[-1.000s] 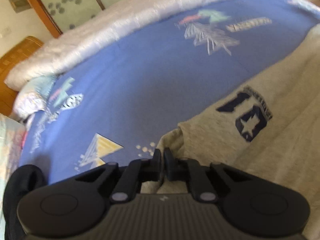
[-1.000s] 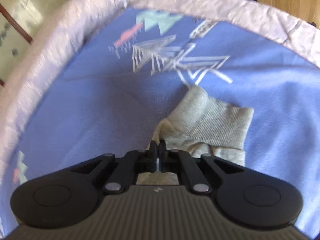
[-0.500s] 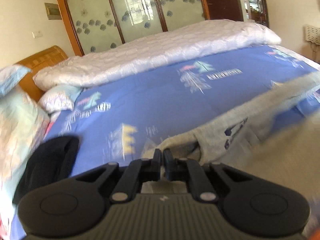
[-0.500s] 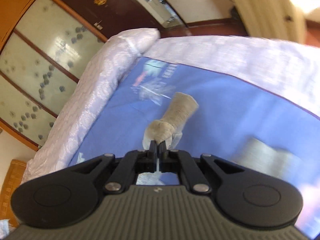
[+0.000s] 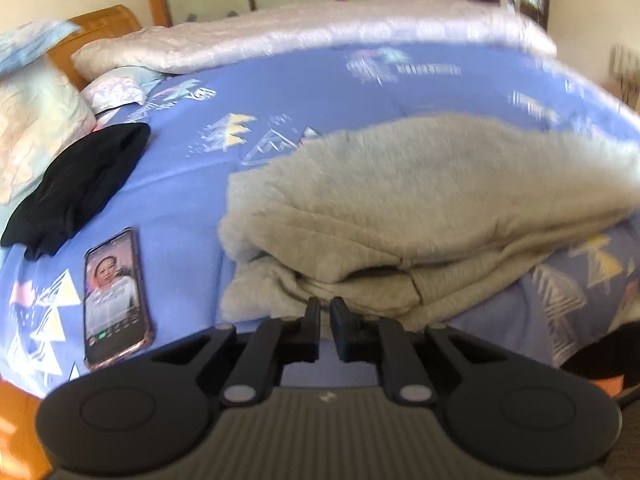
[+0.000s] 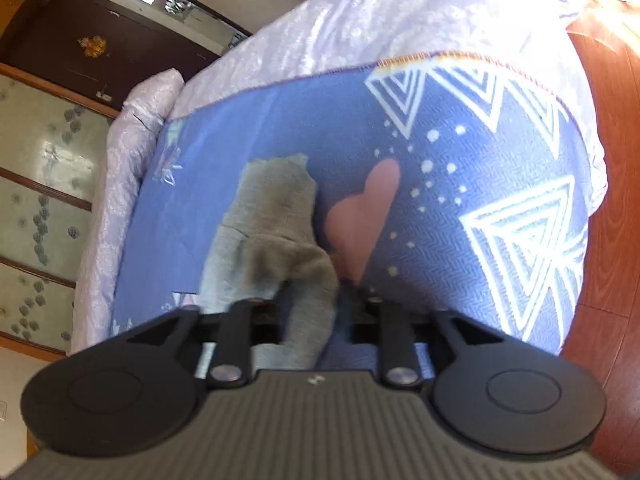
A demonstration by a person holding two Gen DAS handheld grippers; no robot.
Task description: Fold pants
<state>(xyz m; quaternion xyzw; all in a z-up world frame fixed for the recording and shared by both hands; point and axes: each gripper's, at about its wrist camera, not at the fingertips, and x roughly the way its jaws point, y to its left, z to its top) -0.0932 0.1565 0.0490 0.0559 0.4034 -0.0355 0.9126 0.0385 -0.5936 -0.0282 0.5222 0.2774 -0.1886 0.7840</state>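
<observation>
Now both claws are letting go so the fold stays: right claw [image 6: 310,312] spreading around the grey pants [image 5: 400,208], left claw [image 5: 324,320] barely parting on the bed [image 5: 280,92].

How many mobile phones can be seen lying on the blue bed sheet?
1. The phone lies screen-up on the blue sheet, left of the folded grey pants and below the black garment. Others may be hidden under clothing.

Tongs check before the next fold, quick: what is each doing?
Left tongs: just opening, narrow gap, nothing clamped.
Right tongs: just opened wide, grey pants loose between.
</observation>
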